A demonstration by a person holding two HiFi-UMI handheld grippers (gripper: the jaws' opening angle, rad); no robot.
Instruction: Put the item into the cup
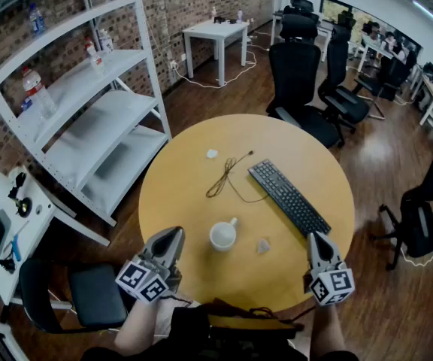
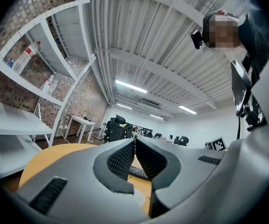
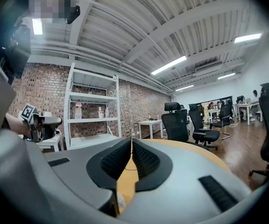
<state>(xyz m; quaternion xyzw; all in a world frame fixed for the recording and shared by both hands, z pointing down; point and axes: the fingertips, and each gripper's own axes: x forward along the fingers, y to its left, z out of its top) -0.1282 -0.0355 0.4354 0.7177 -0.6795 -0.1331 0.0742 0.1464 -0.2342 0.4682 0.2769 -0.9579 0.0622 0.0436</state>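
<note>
A white cup [image 1: 223,235] with a handle stands upright near the front of the round wooden table [image 1: 186,179]. A small pale item [image 1: 263,246] lies on the table just right of the cup. My left gripper [image 1: 176,235] hovers at the table's front left edge, left of the cup, shut with nothing in its jaws [image 2: 135,141]. My right gripper [image 1: 314,239] sits at the front right edge, right of the item, its jaws [image 3: 131,141] shut and empty. A sliver of the cup's rim [image 2: 141,199] shows below the left jaws.
A black keyboard [image 1: 289,197] lies diagonally on the table's right half. A thin dark cable [image 1: 224,176] loops at the middle, with a small white piece [image 1: 212,154] beyond it. A white shelf unit [image 1: 89,104] stands left; black office chairs [image 1: 295,74] stand behind the table.
</note>
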